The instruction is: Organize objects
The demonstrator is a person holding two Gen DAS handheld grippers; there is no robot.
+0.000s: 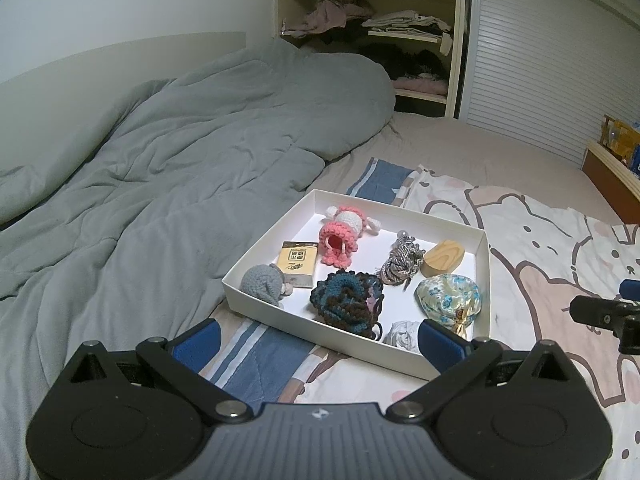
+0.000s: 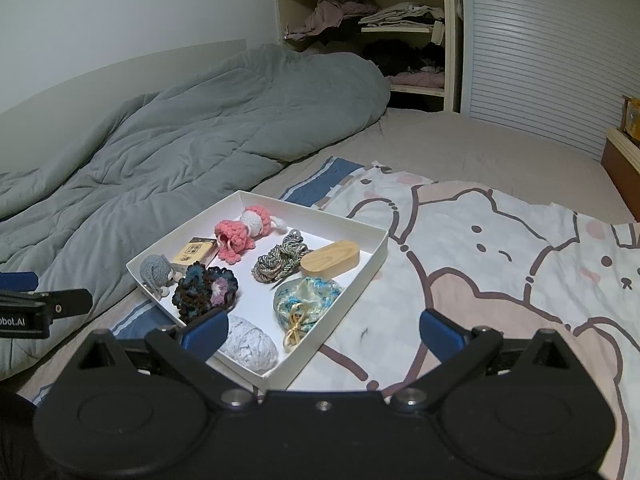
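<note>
A grey duvet [image 1: 168,168] covered the bed's left side. The left gripper [image 1: 320,340] hovered spread wide and empty over the near edge of the white tray [image 2: 348,292], which sat on a cartoon sheet [image 2: 500,248]. Inside lay a grey toy [image 2: 157,272], a card box [image 2: 195,254], a pink doll [image 2: 240,236], a dark scrunchie [image 2: 206,292], cord [image 2: 280,262], a wooden block [image 2: 330,265], a pouch [image 2: 306,300] and white yarn [image 2: 250,346]. The right gripper [image 2: 320,330] gaped equally wide, holding nothing, at the tray's near right corner.

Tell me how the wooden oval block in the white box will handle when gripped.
The wooden oval block looks rigid, so it shouldn't deform. Its smooth, rounded sides may slip between the tongs. Lying flat in the white box, it seems unlikely to roll.
</note>
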